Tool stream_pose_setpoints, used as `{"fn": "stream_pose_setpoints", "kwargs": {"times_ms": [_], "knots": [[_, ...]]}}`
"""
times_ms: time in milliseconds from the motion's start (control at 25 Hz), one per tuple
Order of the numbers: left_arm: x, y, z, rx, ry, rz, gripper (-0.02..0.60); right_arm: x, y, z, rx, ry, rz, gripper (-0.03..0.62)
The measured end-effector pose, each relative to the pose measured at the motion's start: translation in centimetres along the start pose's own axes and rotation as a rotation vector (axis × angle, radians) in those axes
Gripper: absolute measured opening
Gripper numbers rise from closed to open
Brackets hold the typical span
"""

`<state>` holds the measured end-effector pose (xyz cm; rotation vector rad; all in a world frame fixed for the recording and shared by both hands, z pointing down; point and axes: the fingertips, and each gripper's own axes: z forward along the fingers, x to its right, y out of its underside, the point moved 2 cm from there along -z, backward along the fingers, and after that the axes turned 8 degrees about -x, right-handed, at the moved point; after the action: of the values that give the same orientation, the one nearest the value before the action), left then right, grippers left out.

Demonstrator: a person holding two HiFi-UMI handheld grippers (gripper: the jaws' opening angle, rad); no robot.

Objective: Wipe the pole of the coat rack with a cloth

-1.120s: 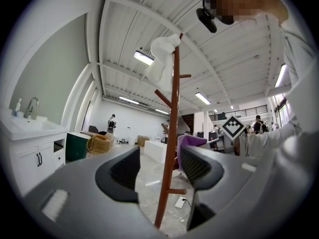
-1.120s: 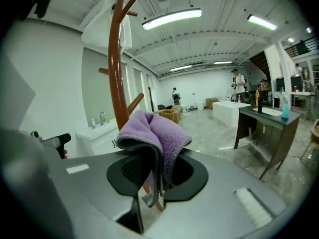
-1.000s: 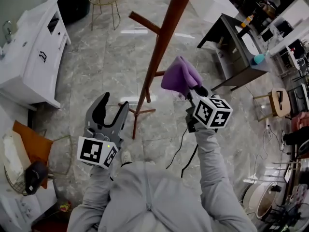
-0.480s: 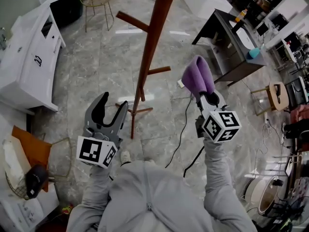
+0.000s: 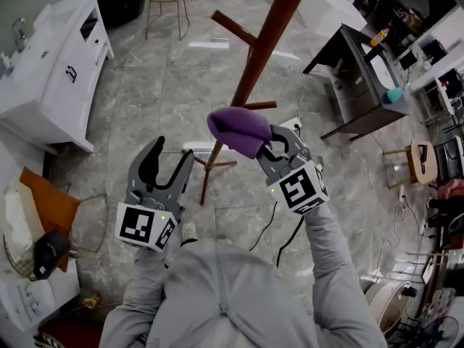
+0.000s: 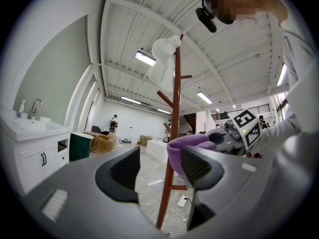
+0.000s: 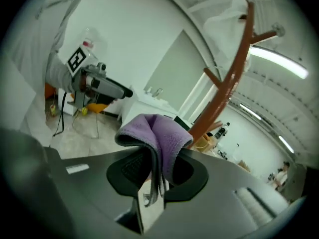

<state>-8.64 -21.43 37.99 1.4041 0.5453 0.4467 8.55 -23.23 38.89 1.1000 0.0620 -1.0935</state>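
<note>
A marbled floor (image 5: 145, 122) lies beneath the pole (image 5: 255, 64). The cloth (image 5: 238, 129) is pinched, folded, in the right gripper's (image 5: 271, 139) jaws and held up at the pole, likely for wiping. The left gripper (image 5: 168, 164), left of the pole, is held with jaws spread and empty.

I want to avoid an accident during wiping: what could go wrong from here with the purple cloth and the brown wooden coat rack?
1. The purple fleece cloth is pinched in the right hand-held gripper by a narrow fold only; rubbing the brown wooden pole may pull it out.
2. The left hand-held gripper is open and holds nothing, so the pole, on its thin wooden feet, may wobble or tip if pushed.
</note>
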Motion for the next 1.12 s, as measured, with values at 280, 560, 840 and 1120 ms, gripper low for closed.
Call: {"fn": "stream_pose_setpoints", "kwargs": {"times_ms": [280, 560, 840, 1120], "knots": [[-2.4, 0.5, -2.3, 0.002, -0.078, -0.020, 0.276, -2.3, 3.3, 7.2, -0.263, -0.150, -0.243, 0.063], [-3.9, 1.4, -3.4, 0.000, -0.103, -0.039, 0.276, -3.2, 7.6, 8.1, -0.394, -0.192, -0.161, 0.061], [-2.7, 1.1, -2.0, 0.003, -0.055, -0.035, 0.276, -3.7, 10.8, 6.3, -0.480, -0.181, -0.187, 0.060], [-1.4, 1.1, -0.9, 0.000, -0.014, -0.027, 0.276, -5.7, 15.8, 2.3, -0.573, -0.184, -0.063, 0.060]]}}
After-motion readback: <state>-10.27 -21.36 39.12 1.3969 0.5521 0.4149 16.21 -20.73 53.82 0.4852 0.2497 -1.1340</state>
